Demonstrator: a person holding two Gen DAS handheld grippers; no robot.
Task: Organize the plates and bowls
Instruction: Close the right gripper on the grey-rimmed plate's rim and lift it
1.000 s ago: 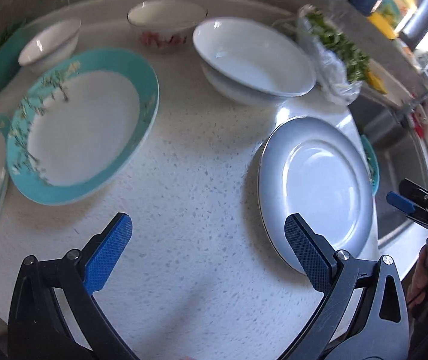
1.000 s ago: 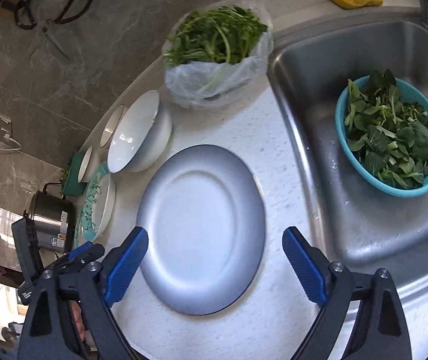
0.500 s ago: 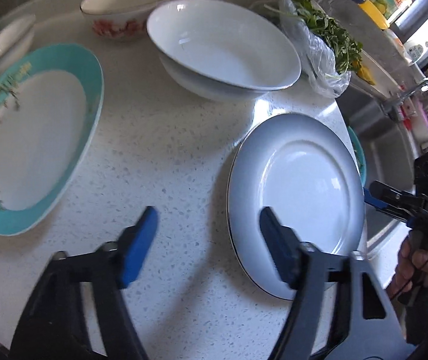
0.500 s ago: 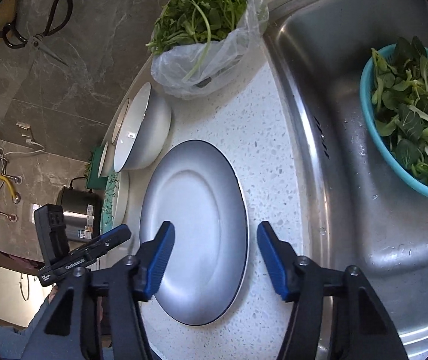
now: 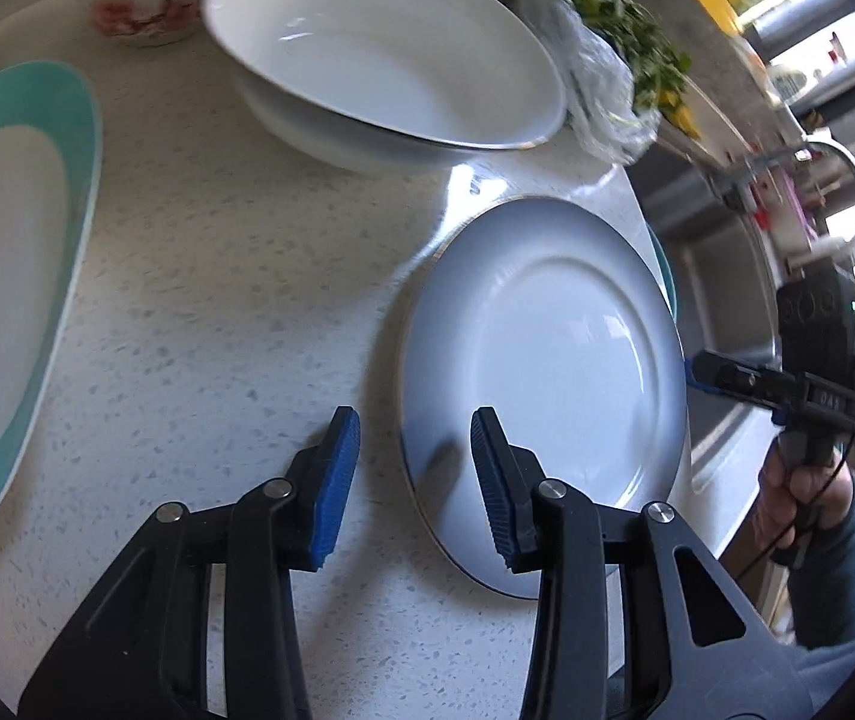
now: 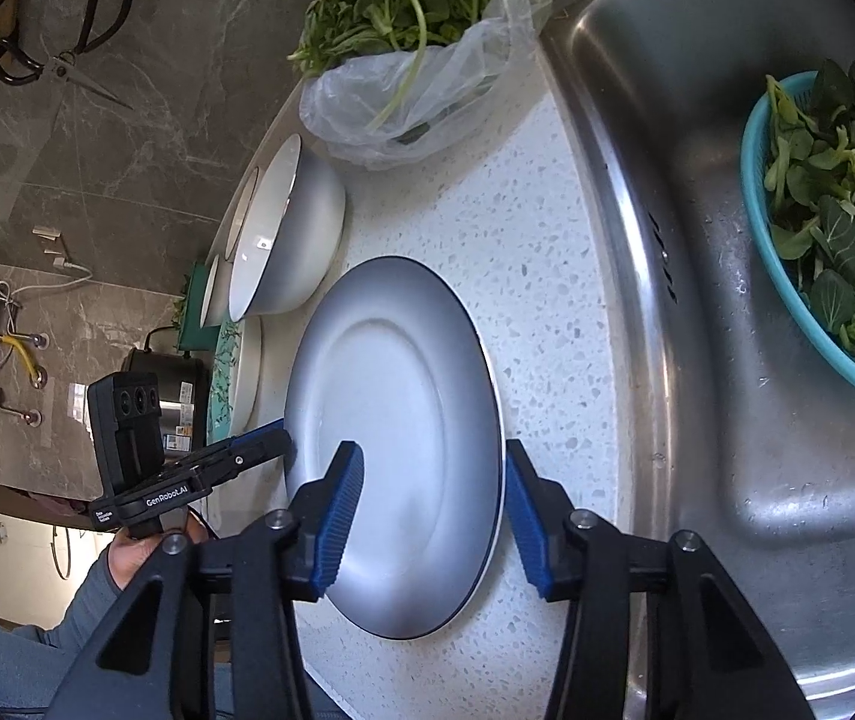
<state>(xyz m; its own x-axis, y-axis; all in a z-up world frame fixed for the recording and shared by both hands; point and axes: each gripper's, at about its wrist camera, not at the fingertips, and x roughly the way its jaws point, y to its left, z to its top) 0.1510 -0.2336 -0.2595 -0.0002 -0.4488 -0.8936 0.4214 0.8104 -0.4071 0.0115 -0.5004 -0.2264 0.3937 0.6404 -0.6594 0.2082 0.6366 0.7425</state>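
A grey-white plate (image 5: 547,372) (image 6: 403,420) lies flat on the speckled counter beside the sink. My left gripper (image 5: 415,468) straddles its left rim, one finger over the plate and one over the counter; its jaws are closing and the pads stand clear of the rim. My right gripper (image 6: 430,510) straddles the opposite rim in the same way, its jaws also closing without pressing. Each gripper shows in the other's view: the right gripper (image 5: 721,375) and the left gripper (image 6: 259,444). A large white bowl (image 5: 379,48) sits stacked on another behind the plate.
A teal-rimmed plate (image 5: 7,276) lies to the left, and a floral bowl (image 5: 139,6) stands behind it. A bag of greens (image 6: 415,30) sits at the back. The steel sink (image 6: 697,270) holds a teal colander (image 6: 787,276) of leaves.
Both grippers have come down and in toward the grey-white plate. Their jaws have narrowed from wide open to straddling opposite rims.
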